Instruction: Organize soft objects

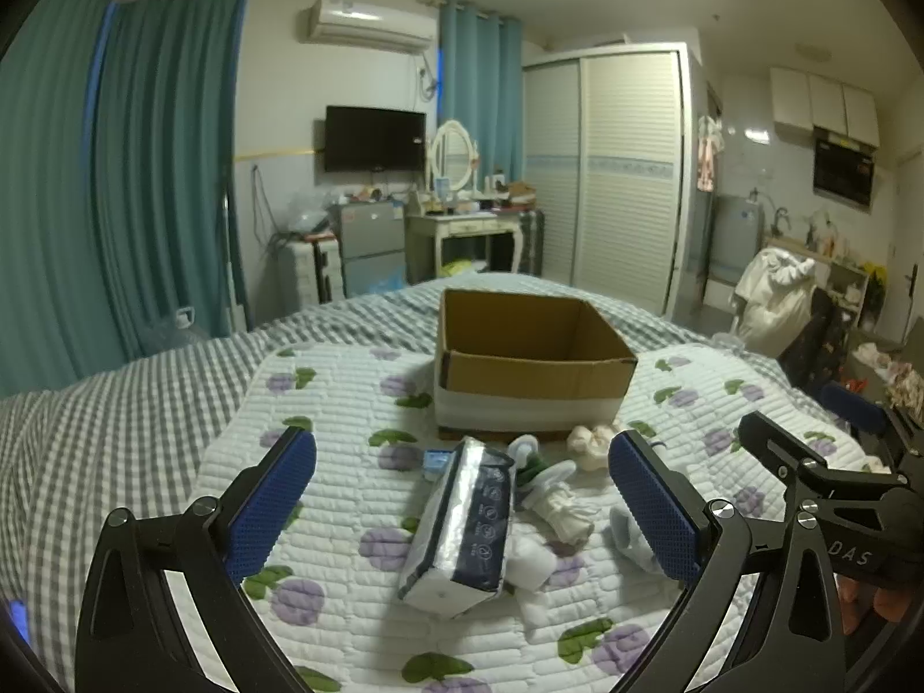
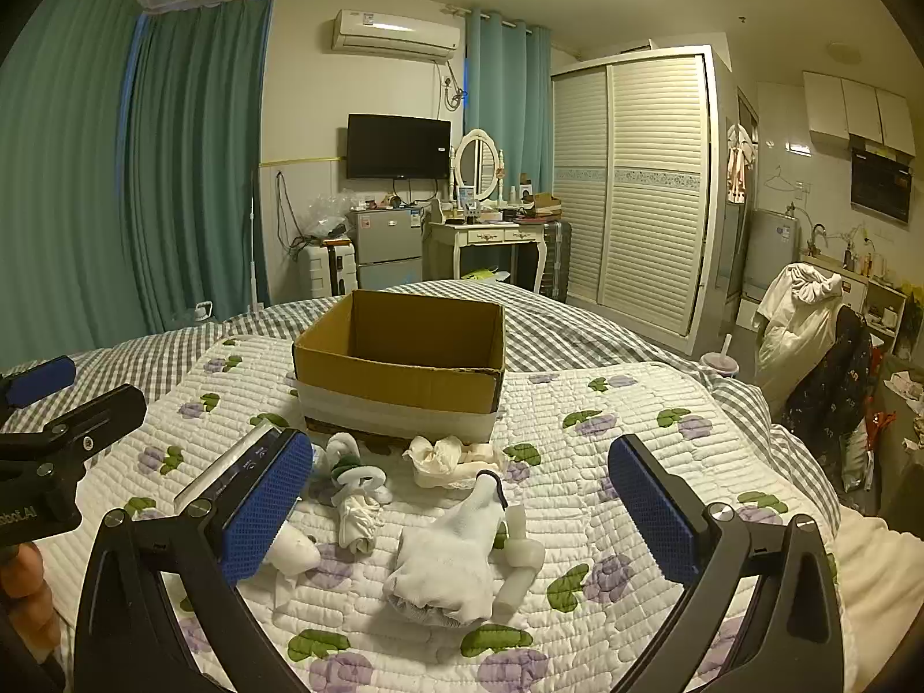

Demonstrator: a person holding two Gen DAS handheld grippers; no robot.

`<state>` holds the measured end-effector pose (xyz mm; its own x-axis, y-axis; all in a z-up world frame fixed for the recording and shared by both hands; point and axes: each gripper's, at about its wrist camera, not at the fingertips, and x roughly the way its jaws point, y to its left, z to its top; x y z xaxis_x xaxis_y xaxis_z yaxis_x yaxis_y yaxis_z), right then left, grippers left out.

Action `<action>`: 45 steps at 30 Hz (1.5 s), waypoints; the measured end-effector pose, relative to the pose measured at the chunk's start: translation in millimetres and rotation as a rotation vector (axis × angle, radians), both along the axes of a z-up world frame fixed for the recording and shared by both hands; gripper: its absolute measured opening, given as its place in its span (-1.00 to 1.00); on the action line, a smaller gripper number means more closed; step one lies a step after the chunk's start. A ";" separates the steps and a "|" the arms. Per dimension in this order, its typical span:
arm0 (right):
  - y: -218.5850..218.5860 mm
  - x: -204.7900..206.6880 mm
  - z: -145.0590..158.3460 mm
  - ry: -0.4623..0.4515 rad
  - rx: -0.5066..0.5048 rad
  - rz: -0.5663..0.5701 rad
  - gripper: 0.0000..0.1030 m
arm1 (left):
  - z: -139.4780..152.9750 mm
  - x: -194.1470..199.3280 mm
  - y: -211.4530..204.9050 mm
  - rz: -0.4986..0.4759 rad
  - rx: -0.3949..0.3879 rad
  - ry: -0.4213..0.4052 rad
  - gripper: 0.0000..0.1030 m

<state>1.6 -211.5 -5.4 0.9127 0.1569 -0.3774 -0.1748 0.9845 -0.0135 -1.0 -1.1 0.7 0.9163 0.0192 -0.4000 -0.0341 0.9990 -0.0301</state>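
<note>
Left wrist view: the left tongs (image 1: 462, 496) are held wide apart, nothing grasped, above a wrapped tissue pack (image 1: 462, 525) lying on the floral quilt (image 1: 323, 496). Right tongs (image 2: 461, 496) are likewise released over a white sock (image 2: 447, 560). An open cardboard box (image 2: 398, 369) is set farther back, with cream cloth (image 2: 456, 459) near its front.

right gripper body (image 1: 849, 554): white letters "das", seen from the left wrist view
left gripper body (image 2: 23, 514): white letters ending "obot.ai", the start cut off by the frame edge, seen from the right wrist view
tissue pack (image 1: 462, 525): small white print and round symbols on the dark side, too small to read
air conditioner (image 2: 398, 32): a sticker, unreadable
</note>
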 end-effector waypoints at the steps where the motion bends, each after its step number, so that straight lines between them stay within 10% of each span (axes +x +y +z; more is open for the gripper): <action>1: 0.2 0.0 -0.3 0.001 0.000 0.001 1.00 | -0.1 0.1 0.3 0.000 -0.001 0.000 1.00; 45: 2.5 0.7 -2.2 0.014 -0.003 0.009 1.00 | -2.3 2.2 1.6 0.008 0.012 0.009 1.00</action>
